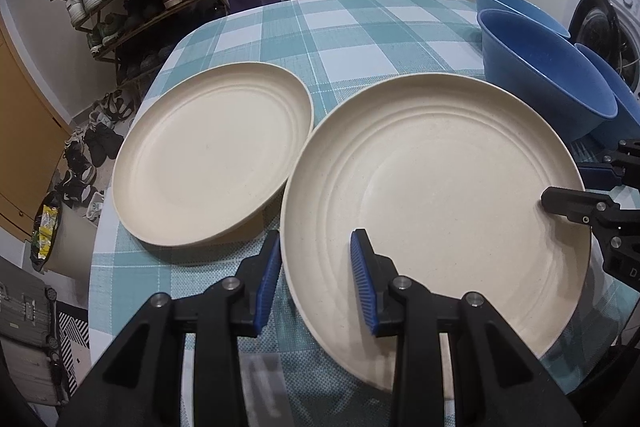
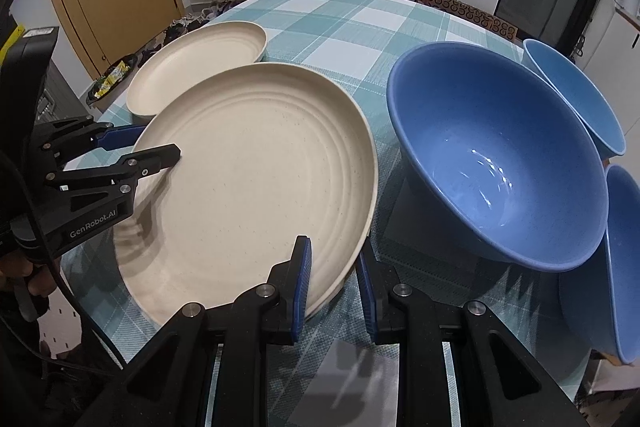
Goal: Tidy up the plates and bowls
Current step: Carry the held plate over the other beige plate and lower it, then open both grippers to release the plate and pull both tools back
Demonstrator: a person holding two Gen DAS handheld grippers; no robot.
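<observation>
While straddling the near rim of the large cream plate (image 1: 436,195), left gripper (image 1: 318,279) clamped on that rim: one blue pad outside and under the edge, the other on the plate's inner face. Right gripper (image 2: 334,287) closed on the same plate at its opposite rim, one finger above the surface, one below the edge. Plate carried between both tools, tilted, just over the checked tablecloth (image 1: 360,31). Second cream plate (image 1: 212,155) flat on the cloth, just beside the held one on its left, slightly overlapped in the right wrist view. Blue bowl (image 2: 500,155) just right of the held plate, two more blue bowls (image 2: 576,95) crowded behind and beside it.
</observation>
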